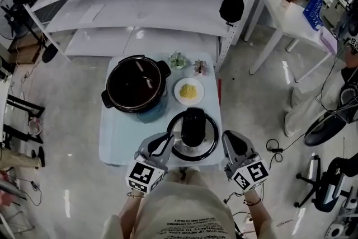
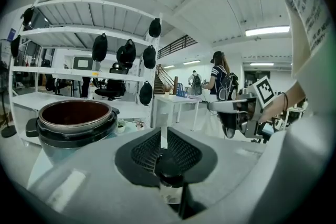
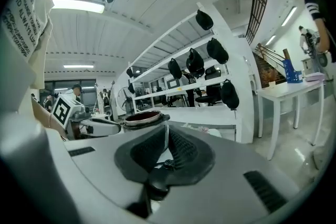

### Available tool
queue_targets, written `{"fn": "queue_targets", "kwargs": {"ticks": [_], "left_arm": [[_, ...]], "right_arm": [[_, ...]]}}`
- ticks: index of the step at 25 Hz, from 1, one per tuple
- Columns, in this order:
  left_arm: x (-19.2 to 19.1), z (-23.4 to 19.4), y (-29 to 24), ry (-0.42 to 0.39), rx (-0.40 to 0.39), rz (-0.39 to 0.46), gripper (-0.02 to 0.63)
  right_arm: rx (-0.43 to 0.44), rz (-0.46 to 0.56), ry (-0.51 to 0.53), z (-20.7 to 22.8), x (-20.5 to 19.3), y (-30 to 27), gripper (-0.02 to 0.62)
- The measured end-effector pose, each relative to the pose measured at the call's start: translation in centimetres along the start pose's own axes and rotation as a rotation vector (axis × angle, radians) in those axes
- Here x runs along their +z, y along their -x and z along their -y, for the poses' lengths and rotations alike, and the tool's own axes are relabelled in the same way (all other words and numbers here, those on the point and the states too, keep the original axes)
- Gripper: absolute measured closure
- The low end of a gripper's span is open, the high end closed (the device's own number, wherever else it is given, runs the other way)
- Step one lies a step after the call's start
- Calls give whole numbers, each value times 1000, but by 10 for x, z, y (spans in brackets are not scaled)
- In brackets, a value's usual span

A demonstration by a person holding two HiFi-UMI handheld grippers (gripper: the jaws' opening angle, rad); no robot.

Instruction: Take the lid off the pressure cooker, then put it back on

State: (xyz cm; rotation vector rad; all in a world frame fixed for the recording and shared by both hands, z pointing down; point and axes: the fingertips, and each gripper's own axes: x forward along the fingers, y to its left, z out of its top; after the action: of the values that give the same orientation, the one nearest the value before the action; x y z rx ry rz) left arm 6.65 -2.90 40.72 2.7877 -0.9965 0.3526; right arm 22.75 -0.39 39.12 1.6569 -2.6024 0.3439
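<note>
The black pressure cooker pot [image 1: 136,87] stands open on the back left of the small pale blue table [image 1: 112,140]; it also shows as the pot [image 2: 76,115] and, farther off, the pot [image 3: 142,117]. Its silver lid [image 1: 210,145] with a black handle lies flat on the table's front part. My left gripper [image 1: 166,139] is shut and empty, its tips over the lid's left rim. My right gripper [image 1: 228,138] is shut and empty just right of the lid. Both jaw pairs, left [image 2: 164,139] and right [image 3: 167,139], hold nothing. The gripper views do not show the lid.
A white plate of yellow food [image 1: 188,90] sits right of the pot, with two small potted plants [image 1: 178,60] behind it. White shelving [image 1: 140,8] stands beyond the table, a white side table [image 1: 291,19] at the right. Chair bases [image 1: 330,182] stand on the floor at right.
</note>
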Motion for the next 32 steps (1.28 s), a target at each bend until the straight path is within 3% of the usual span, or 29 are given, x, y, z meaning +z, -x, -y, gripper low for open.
{"fn": "queue_targets", "kwargs": {"ticks": [3, 8, 14, 17, 24, 32], "left_arm": [[-2, 8, -6, 6, -14, 15, 547], [-19, 15, -13, -26, -37, -61, 471], [-35, 16, -28, -76, -92, -105, 420], [-56, 18, -39, -105, -157, -167, 385], [-94, 17, -64, -189, -276, -261, 321], [-126, 24, -89, -352, -450, -339, 293]], "right_arm": [[41, -30, 28, 4, -9, -7, 588], [125, -91, 71, 3, -26, -18, 576], [224, -165, 70, 1, -51, -29, 468], [282, -213, 45, 1, -69, -38, 371], [413, -298, 139, -8, -108, -56, 318], [543, -372, 253, -20, -140, -74, 270]]}}
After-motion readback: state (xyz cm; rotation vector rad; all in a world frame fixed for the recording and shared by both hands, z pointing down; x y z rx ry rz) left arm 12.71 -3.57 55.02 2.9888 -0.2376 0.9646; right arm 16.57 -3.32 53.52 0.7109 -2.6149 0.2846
